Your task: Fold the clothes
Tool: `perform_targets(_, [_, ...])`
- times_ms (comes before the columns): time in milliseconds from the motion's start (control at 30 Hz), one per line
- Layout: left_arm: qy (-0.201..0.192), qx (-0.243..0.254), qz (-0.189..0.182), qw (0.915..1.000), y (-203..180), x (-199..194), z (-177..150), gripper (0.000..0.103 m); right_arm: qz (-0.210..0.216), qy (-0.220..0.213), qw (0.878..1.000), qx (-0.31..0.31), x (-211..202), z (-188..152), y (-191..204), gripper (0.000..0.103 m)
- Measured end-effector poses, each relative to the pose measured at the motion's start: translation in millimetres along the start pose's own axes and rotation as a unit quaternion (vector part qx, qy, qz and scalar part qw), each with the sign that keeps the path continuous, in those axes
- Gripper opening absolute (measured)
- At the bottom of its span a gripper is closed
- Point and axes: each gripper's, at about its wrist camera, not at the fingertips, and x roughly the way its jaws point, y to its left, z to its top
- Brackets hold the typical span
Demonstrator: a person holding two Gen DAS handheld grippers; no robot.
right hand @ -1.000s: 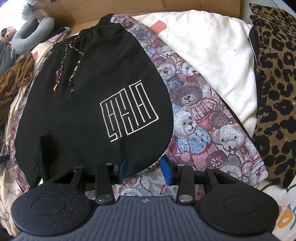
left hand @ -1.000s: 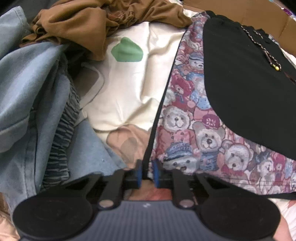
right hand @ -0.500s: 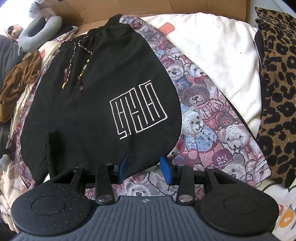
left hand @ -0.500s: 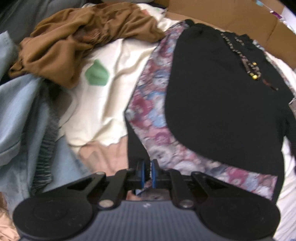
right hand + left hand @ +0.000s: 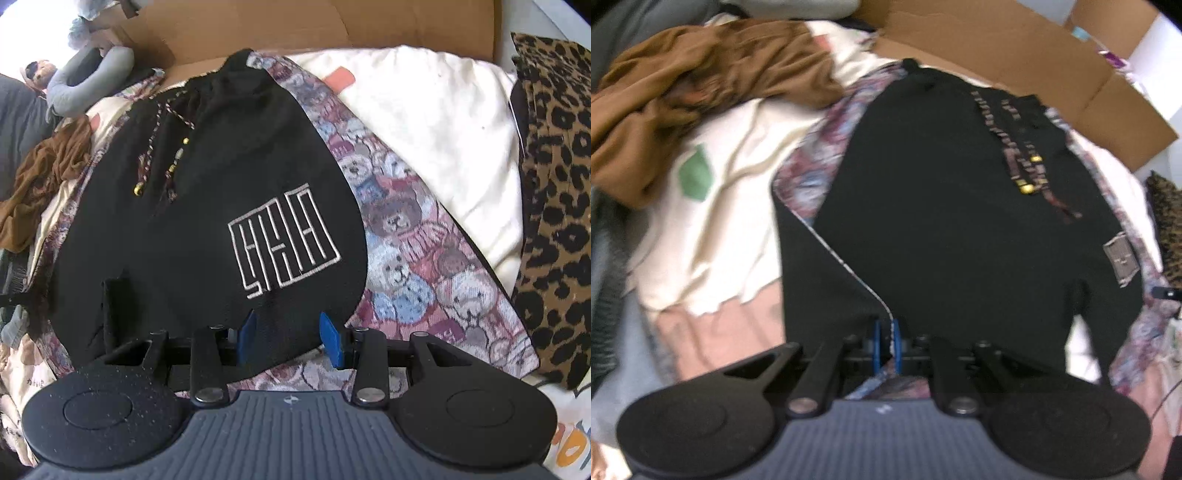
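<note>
- Left gripper [image 5: 885, 341]: jaws nearly closed, pinching a corner of the teddy-bear print cloth [image 5: 809, 162]; the corner is lifted and turned over, showing its black underside and pale edge seam running up from the blue pads.
- Black shorts [image 5: 942, 206]: spread flat on the teddy-bear print cloth, waistband toward the cardboard [image 5: 997, 55] at the far edge of the bed, drawstring [image 5: 1023, 158] with gold beads lying loose on the front. The lifted corner sits just beside the shorts' near left leg hem.
- Right gripper [image 5: 288, 338]: jaws half apart, one pad on each side of the shorts' near right hem; the black fabric lies between them, and whether the pads press on it cannot be told.
- White outlined logo [image 5: 282, 238]: on the shorts' leg, just beyond the right gripper.
- Surroundings: brown garment [image 5: 694, 96] crumpled at the far left; leopard-print fabric [image 5: 554, 184] along the right edge; cream bedding [image 5: 436, 122] between it and the print cloth.
</note>
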Motion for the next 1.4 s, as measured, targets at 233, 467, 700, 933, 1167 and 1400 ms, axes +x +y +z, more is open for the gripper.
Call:
perform_targets(233, [-0.006,0.018,-0.041,0.999,-36.9,6.3,22.7,0.008,0.026,-0.018,0.999,-0.02,-4.9,5.3,10.4,0.048])
perform_targets(467, [-0.007,0.033,-0.068,0.9971,-70.4,6.8,32.2,0.007,0.044,-0.034,0.998,-0.033,-7.4,9.0,17.8,0.08])
perform_targets(700, [-0.003,0.051,-0.076,0.9958,-98.9,8.1,47.6,0.007,0.041,-0.057,0.997,-0.043,-5.9,8.6,27.0,0.081])
perform_targets(933, [0.004,0.061,-0.103,0.9927,-126.4,14.6,59.6,0.007,0.076,-0.055,0.994,-0.051,-8.7,9.7,31.7,0.081])
perform_targets(1167, [0.02,0.072,-0.139,0.9874,-149.8,29.5,49.1,0.008,0.091,-0.046,0.992,-0.076,-7.6,10.2,40.8,0.081])
perform_targets(1400, [0.022,0.044,-0.166,0.9848,-159.1,37.0,45.1,0.007,0.107,-0.057,0.989,-0.084,-9.6,14.1,51.1,0.081])
